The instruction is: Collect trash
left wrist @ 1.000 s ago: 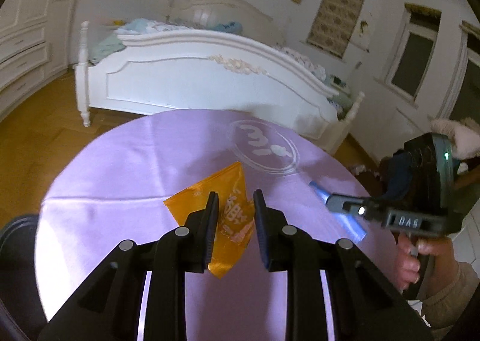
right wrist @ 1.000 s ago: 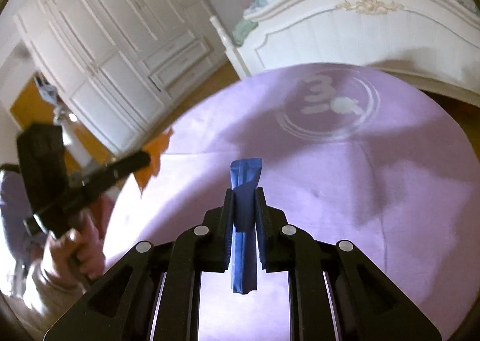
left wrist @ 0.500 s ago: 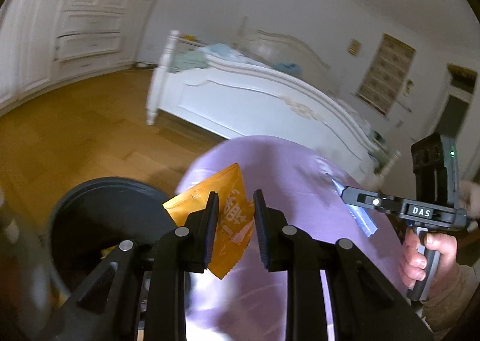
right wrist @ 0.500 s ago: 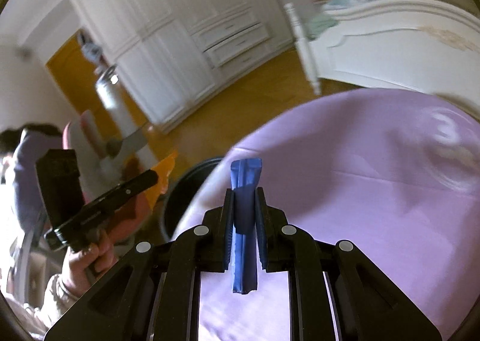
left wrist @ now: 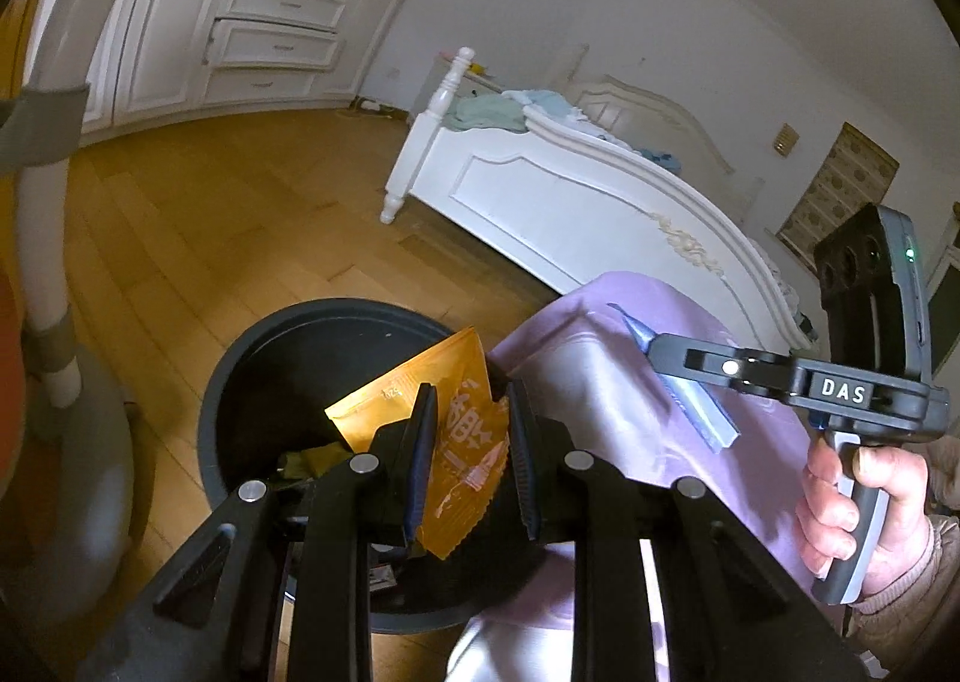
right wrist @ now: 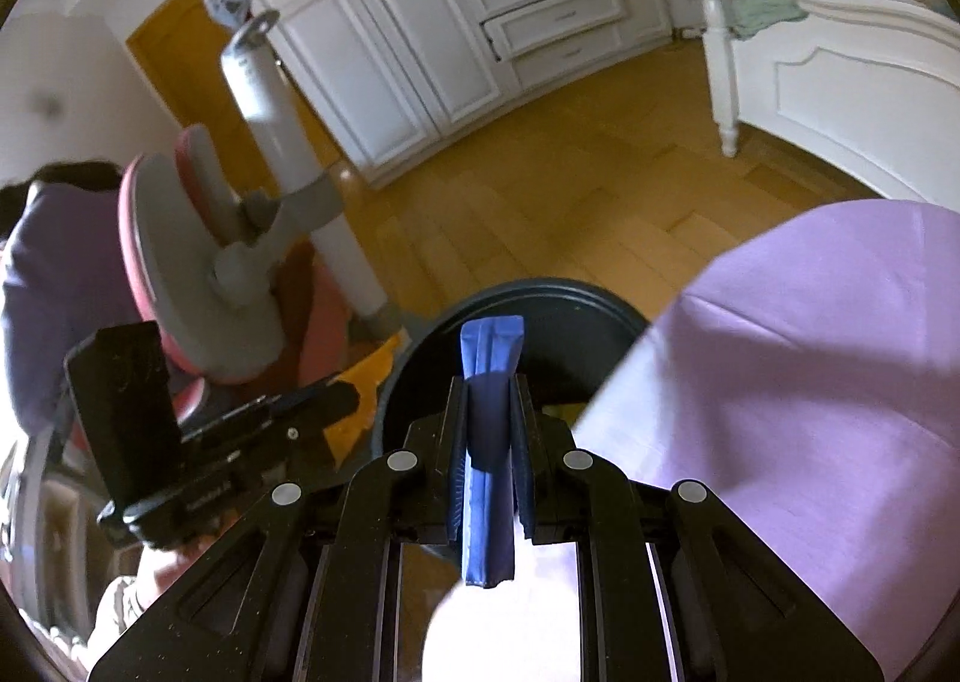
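We see the left gripper (left wrist: 467, 445) with its jaws clamped on an orange snack wrapper (left wrist: 462, 436); the wrapper stands between the ribbed pads, its torn lower corner hanging below them. The right gripper (right wrist: 487, 445) is likewise closed on a blue wrapper (right wrist: 487, 442), a narrow folded strip that sticks out past the fingertips and trails below them. In the left wrist view the same right gripper (left wrist: 660, 349) appears from the side, held by a hand (left wrist: 852, 496), with the blue strip dangling from its tip.

Compared with a second ago, we note that both grippers have left the middle of the purple tablecloth (right wrist: 810, 382) and now sit at its edge. A dark round trash bin (left wrist: 288, 358), out of sight then, lies directly ahead of the orange wrapper; in the right wrist view its rim (right wrist: 540, 292) shows just beyond the blue strip. Neither grip has changed.

The orange wrapper is glossy crinkled foil with pale printed characters. The bin is smooth dark plastic, and some scraps lie at its bottom. The cloth is matte and creased. The floor (left wrist: 210, 238) is warm wooden parquet, and a white carved bed (left wrist: 570, 196) stands behind.
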`<state>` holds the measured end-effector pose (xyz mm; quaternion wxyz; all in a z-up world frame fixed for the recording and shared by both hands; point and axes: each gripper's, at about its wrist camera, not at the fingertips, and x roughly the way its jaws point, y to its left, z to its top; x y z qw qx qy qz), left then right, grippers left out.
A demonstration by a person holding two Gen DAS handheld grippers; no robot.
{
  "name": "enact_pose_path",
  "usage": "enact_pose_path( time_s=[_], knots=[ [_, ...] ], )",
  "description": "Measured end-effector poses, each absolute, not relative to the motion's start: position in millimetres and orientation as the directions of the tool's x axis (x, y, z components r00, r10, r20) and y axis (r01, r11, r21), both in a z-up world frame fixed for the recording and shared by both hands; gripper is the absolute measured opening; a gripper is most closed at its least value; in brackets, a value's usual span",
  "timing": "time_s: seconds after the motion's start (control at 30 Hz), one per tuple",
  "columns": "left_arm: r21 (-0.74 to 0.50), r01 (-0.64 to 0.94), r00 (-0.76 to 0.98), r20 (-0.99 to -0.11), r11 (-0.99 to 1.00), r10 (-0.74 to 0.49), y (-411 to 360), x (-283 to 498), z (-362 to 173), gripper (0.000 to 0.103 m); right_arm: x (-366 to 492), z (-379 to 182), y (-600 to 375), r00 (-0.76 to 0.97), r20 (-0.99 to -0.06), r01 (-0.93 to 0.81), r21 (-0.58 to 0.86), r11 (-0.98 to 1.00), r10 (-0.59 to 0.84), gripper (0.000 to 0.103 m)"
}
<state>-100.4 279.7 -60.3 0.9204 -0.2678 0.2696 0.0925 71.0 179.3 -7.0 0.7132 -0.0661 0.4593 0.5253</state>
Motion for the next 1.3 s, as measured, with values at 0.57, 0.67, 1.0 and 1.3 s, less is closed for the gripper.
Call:
enact_pose_path(
  time_s=[0.57,0.67,1.0,1.3],
  knots=[
    [-0.375,-0.347,0.816,-0.572,0.860,0.080,272,-96,-51,0.067,89,-11,177,0.032,-0.675,-0.778,0.446,0.443,0.737,0.063],
    [-0.319,-0.322,0.826,-0.555,0.892,0.100,247,-89,-31,0.086,91,-5,152,0.050,-0.645,-0.758,0.473,0.449,0.762,0.063],
    [-0.205,-0.158,0.901,-0.431,0.966,0.056,122,-50,26,0.098,89,37,-15,0.571,-0.509,-0.650,0.199,0.733,0.644,0.092],
    [-0.132,-0.078,0.901,-0.434,0.988,0.013,11,7,27,0.098,77,34,-165,0.912,-0.340,-0.244,-0.001,0.970,0.229,0.099]
  ],
)
